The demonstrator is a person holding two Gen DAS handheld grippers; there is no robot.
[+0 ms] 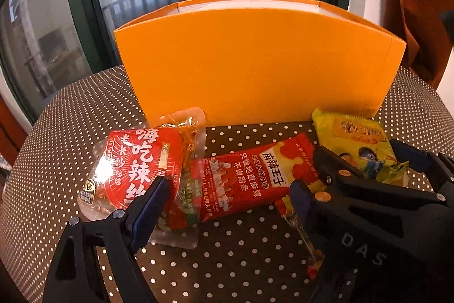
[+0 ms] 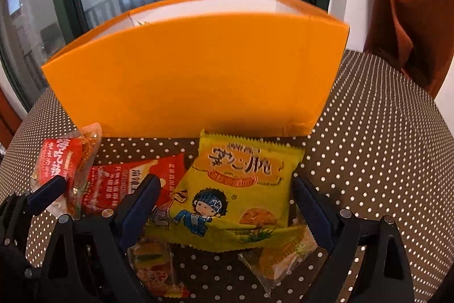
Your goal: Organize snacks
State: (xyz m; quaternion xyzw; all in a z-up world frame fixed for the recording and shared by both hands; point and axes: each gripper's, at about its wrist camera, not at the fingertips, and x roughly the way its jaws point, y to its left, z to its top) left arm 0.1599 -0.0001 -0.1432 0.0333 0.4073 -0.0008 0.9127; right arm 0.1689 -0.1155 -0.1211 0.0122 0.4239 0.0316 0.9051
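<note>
An orange box (image 1: pixel 255 61) (image 2: pixel 184 75) stands open-topped at the back of the table. In front of it lie a clear-and-red snack pack (image 1: pixel 136 169) (image 2: pixel 62 161), a long red pack (image 1: pixel 249 178) (image 2: pixel 124 183) and a yellow pack with a cartoon figure (image 1: pixel 357 144) (image 2: pixel 241 189). My left gripper (image 1: pixel 228 186) is open, its fingers straddling the long red pack from just above. My right gripper (image 2: pixel 227 183) (image 1: pixel 359 149) is open around the yellow pack, with gaps on both sides. One left gripper finger (image 2: pixel 46 190) shows beside the clear-and-red pack.
A brown cloth with white dots (image 1: pixel 227 260) (image 2: pixel 369 132) covers the table. A small clear pack with orange contents (image 2: pixel 283 254) and a red-and-yellow pack (image 2: pixel 153 269) (image 1: pixel 292 212) lie near the front. A window is behind the box, an orange curtain (image 2: pixel 411 4) to the right.
</note>
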